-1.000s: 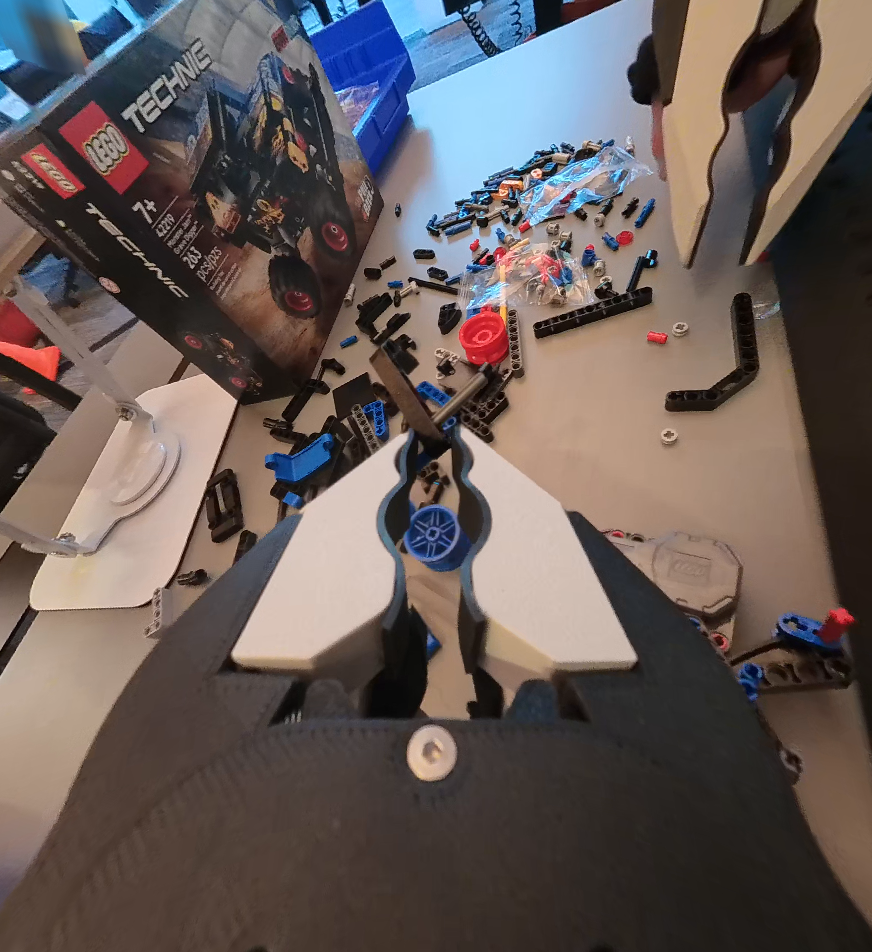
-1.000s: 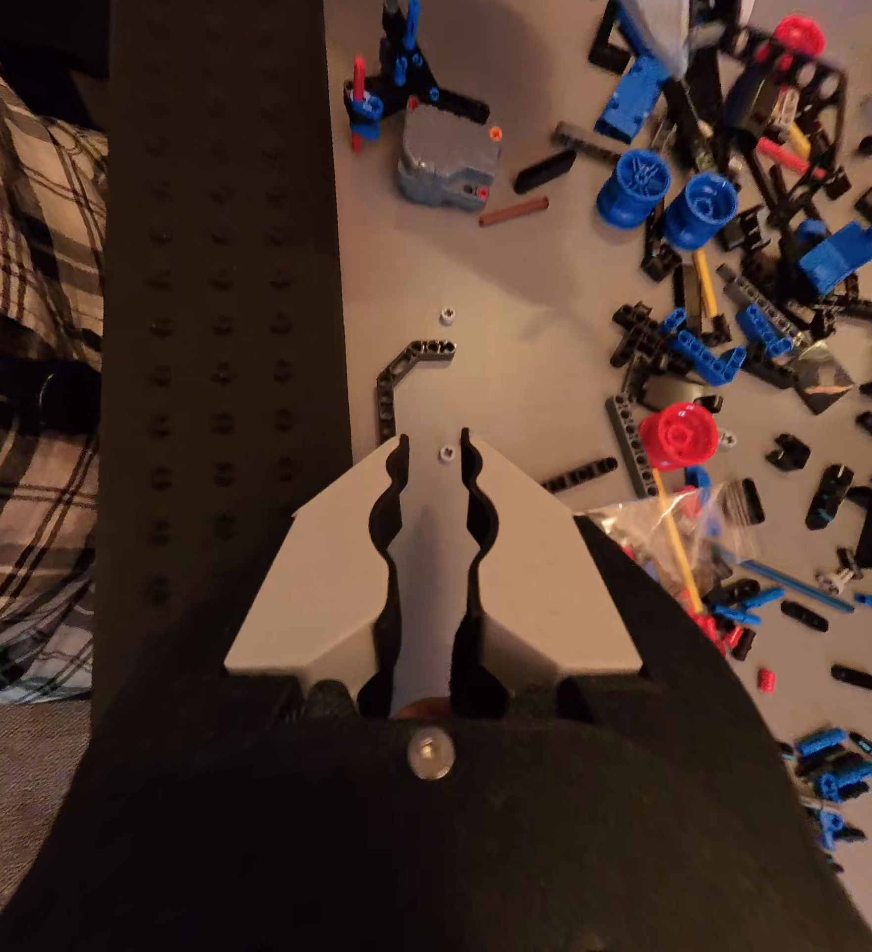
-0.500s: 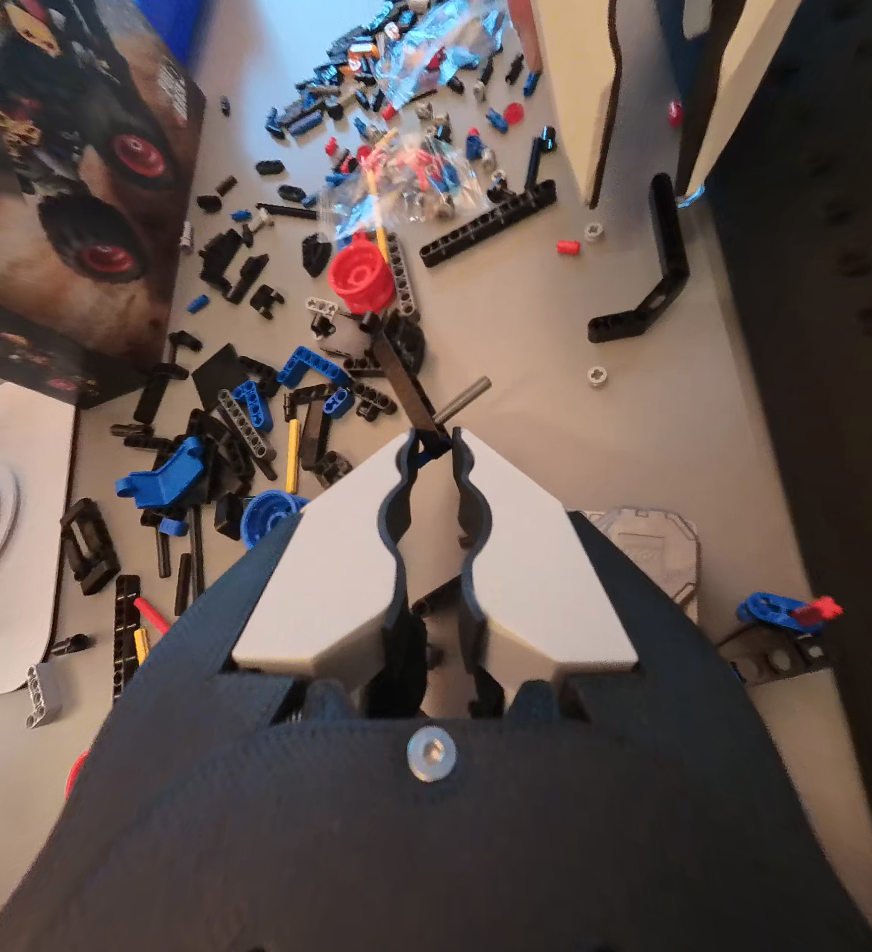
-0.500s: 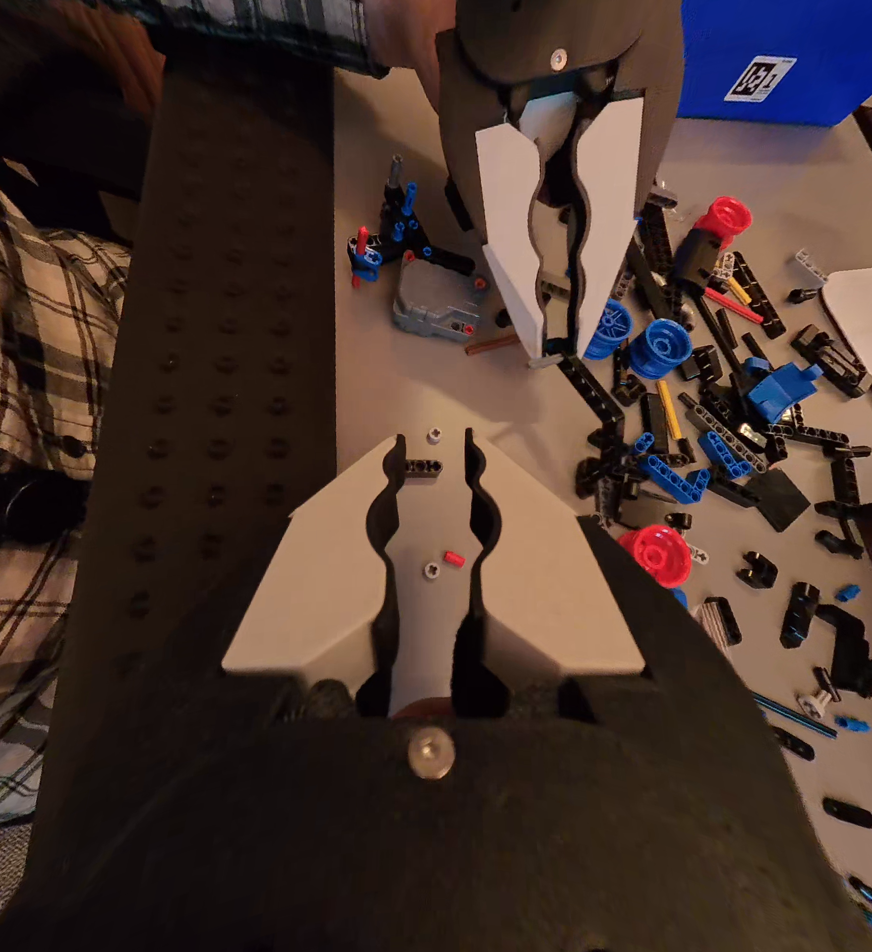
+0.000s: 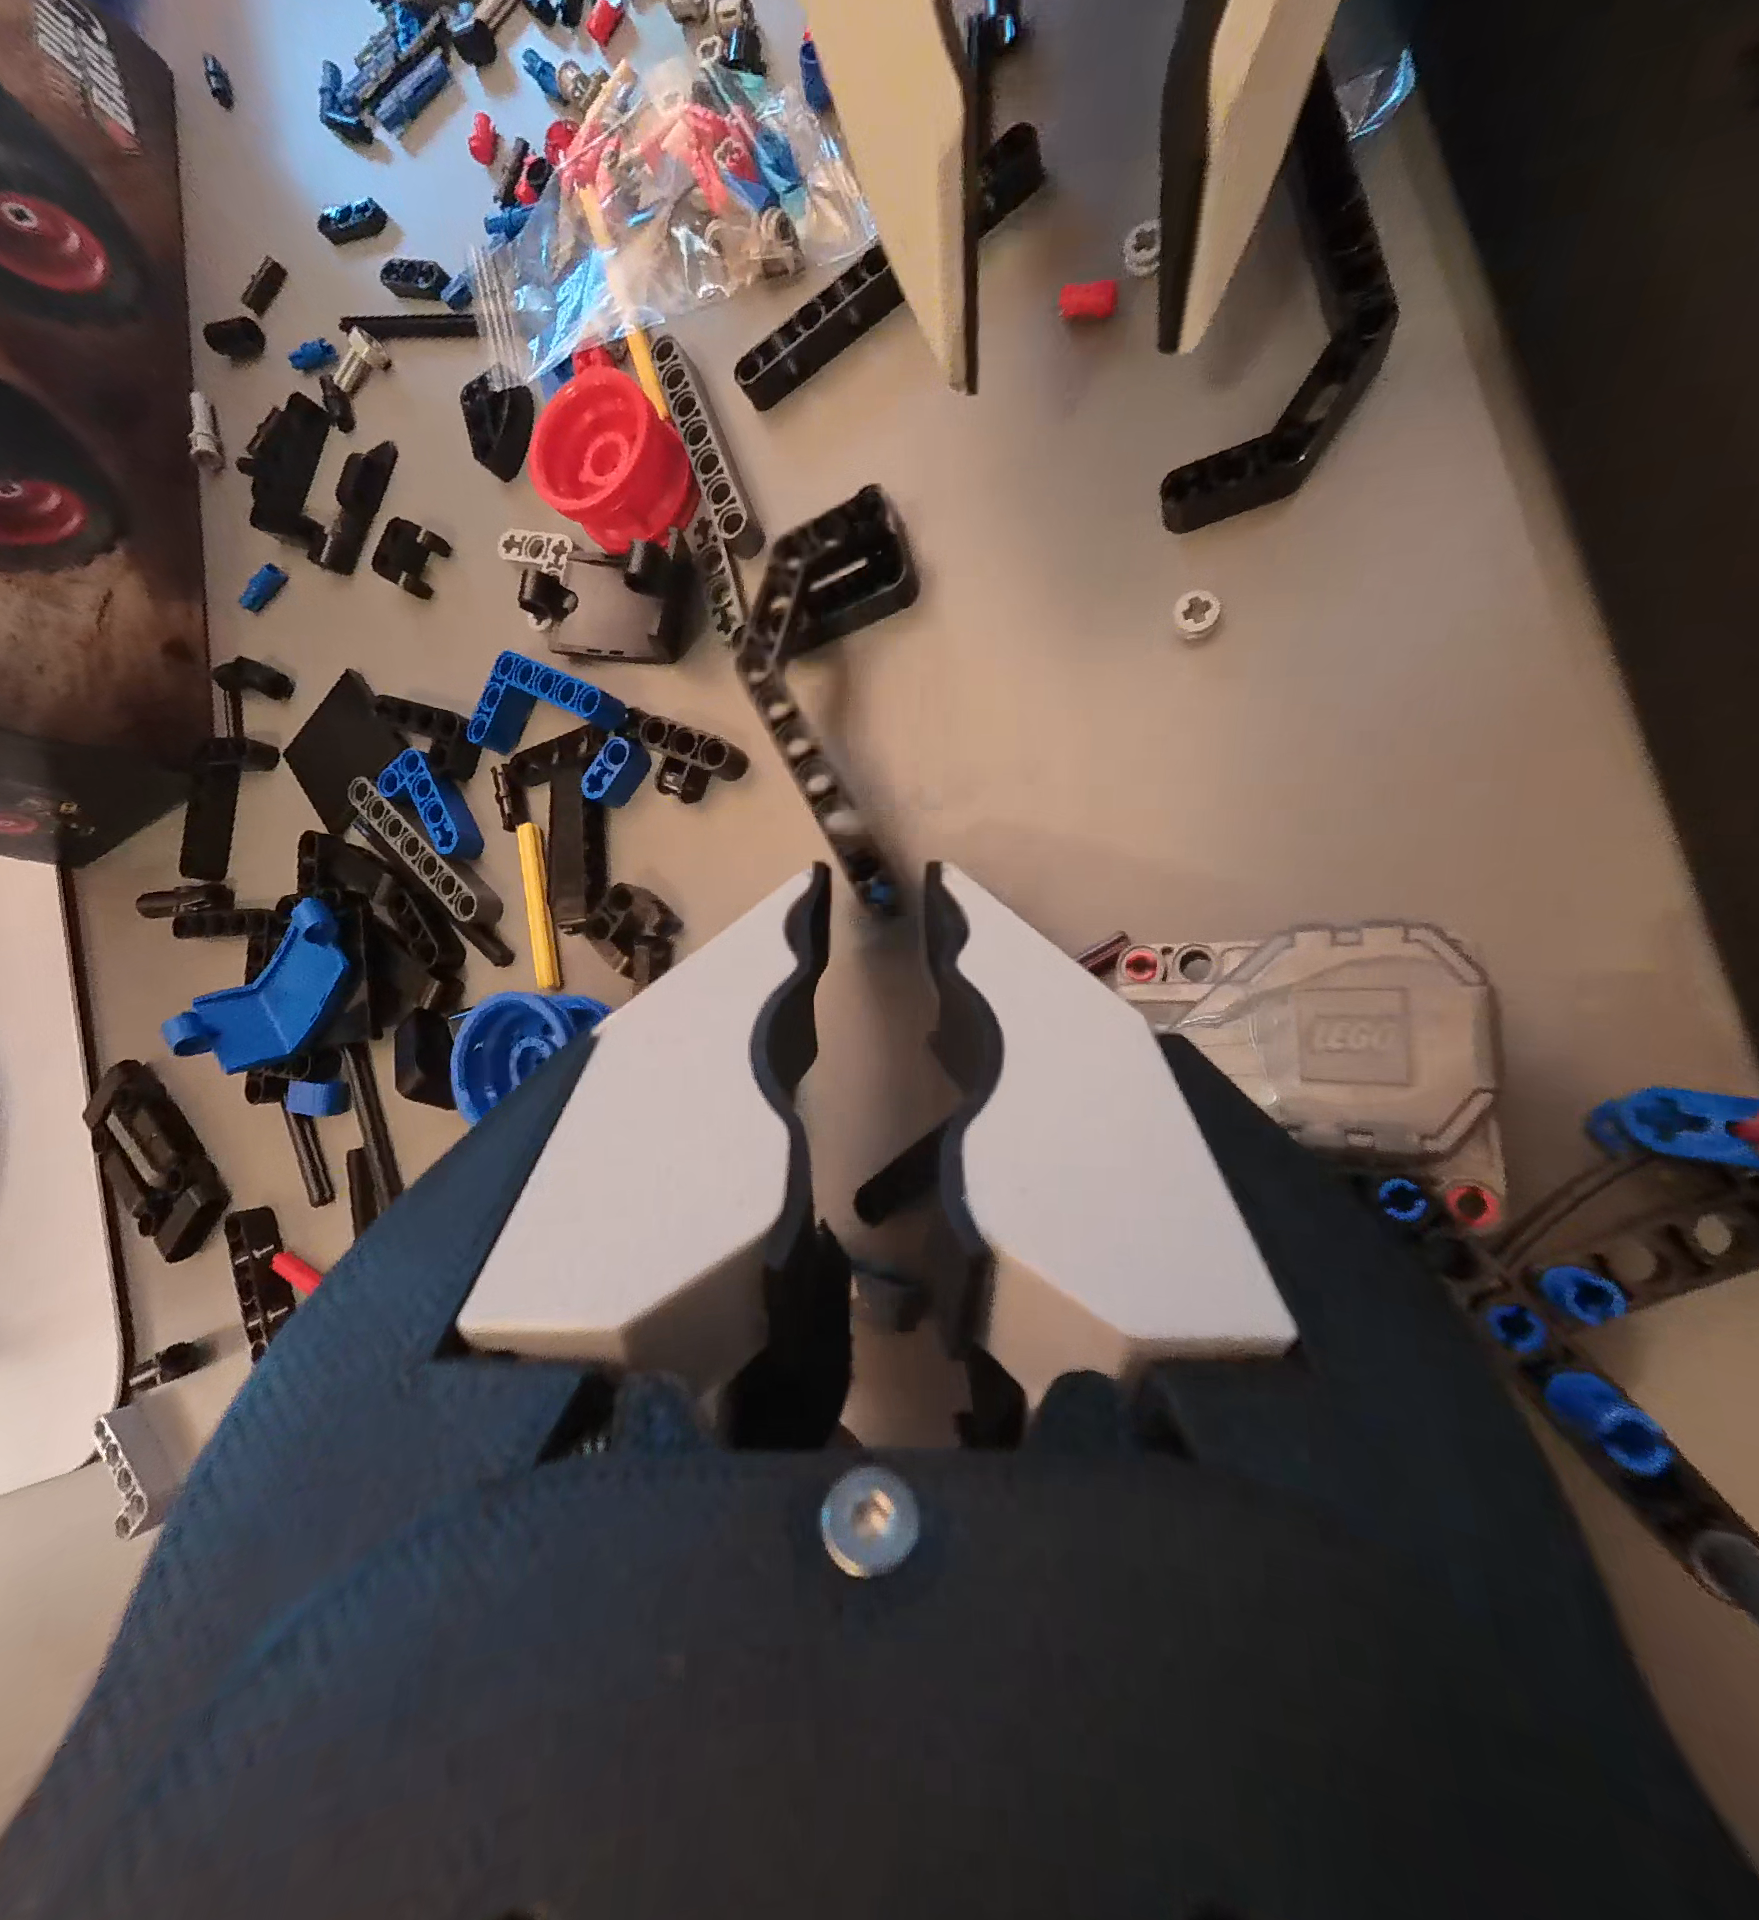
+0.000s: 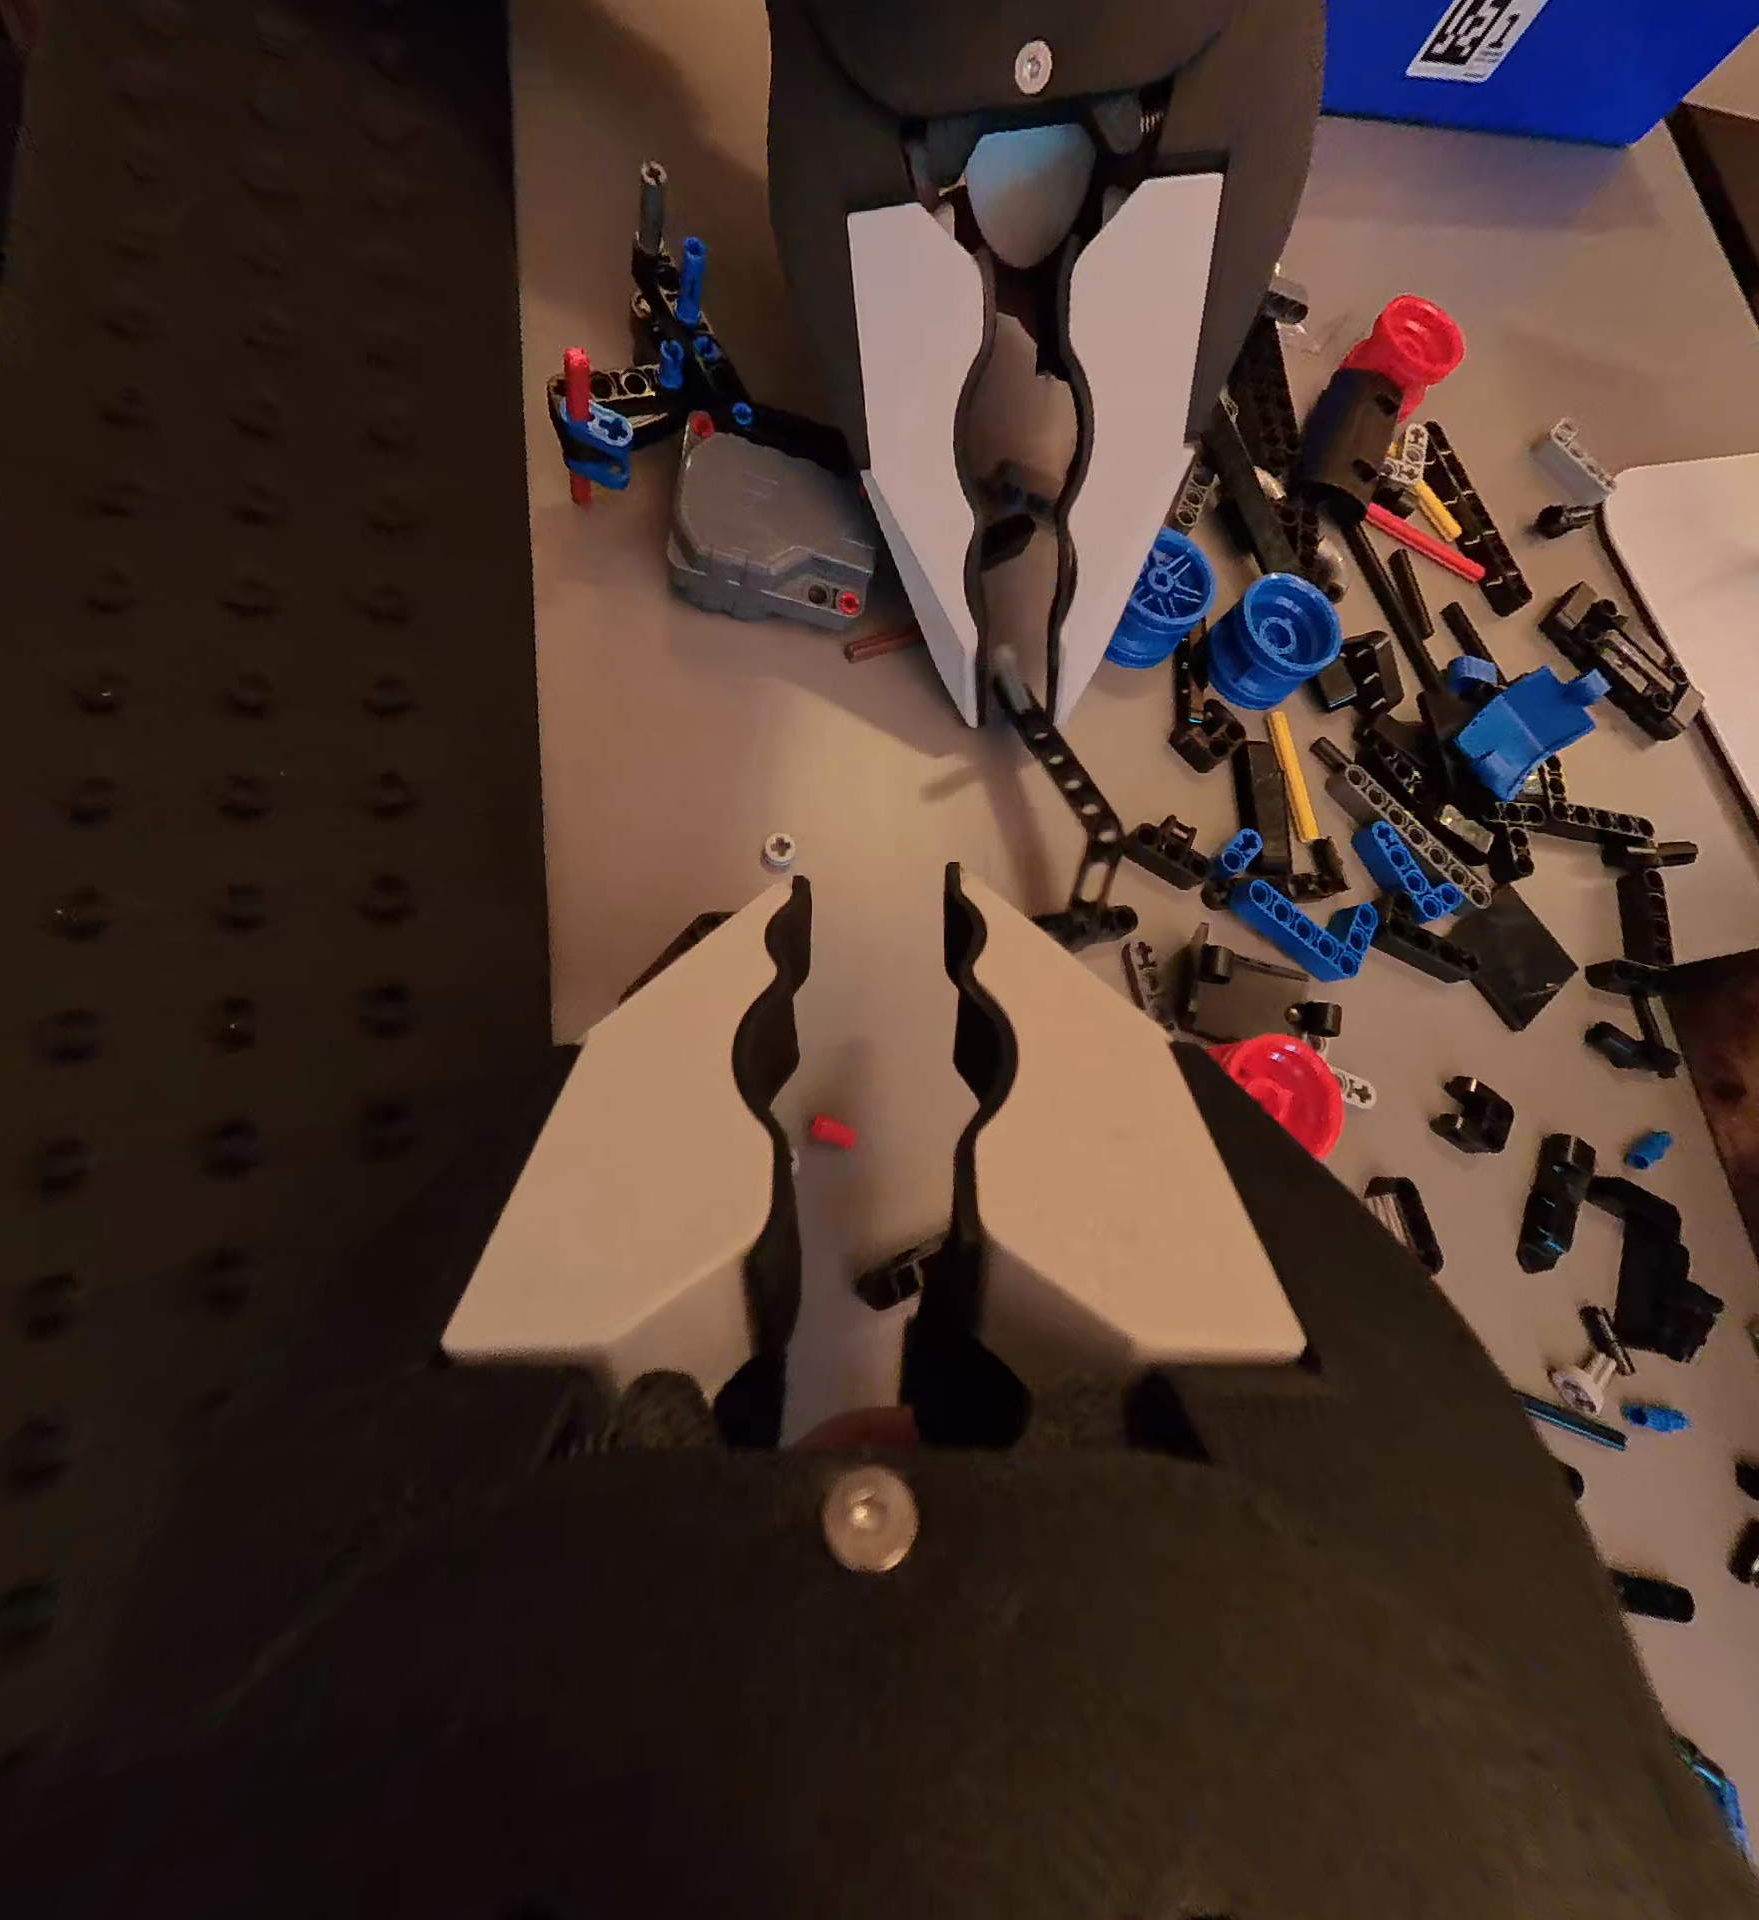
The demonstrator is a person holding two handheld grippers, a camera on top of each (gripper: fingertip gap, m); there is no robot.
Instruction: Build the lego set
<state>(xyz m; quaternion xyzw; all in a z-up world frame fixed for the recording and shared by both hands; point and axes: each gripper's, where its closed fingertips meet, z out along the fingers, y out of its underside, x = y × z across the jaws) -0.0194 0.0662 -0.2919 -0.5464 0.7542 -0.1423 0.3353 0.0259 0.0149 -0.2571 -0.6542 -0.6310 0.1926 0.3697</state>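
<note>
Two grippers face each other over a grey desk (image 5: 1114, 748) strewn with Lego parts. The left gripper (image 5: 875, 883) has its fingers narrowly parted around the near end of a long black beam (image 5: 802, 748). The far end of the beam, a small black frame (image 5: 844, 571), rests on the desk. Whether the fingers actually clamp the beam cannot be told. In the right wrist view a grey axle (image 6: 1005, 665) stands between the same tips. The right gripper (image 6: 875, 888) is spread and empty, hovering above a small red pin (image 6: 831, 1132), with a grey bush (image 6: 778, 849) just beyond its left finger.

Most loose parts lie to the left gripper's left: black and blue beams, a red hub (image 5: 605, 462), two blue hubs (image 6: 1270, 639), a blue seat piece (image 5: 272, 997), a yellow axle (image 5: 537, 904) and a clear bag (image 5: 688, 208) of small pieces. A bent black beam (image 5: 1342, 343) lies near the right gripper.

Writing shows in three places. A grey motor block (image 5: 1353, 1039) bears an embossed brand mark on its lid. The set's box (image 5: 33, 416) carries white lettering at its top above pictured red wheels. A blue bin (image 6: 1477, 52) has a square code sticker. Beside the motor block stands a partly built frame (image 6: 646, 384) with blue and red pins. It stands at the edge of a dark studded board (image 6: 231, 727).
</note>
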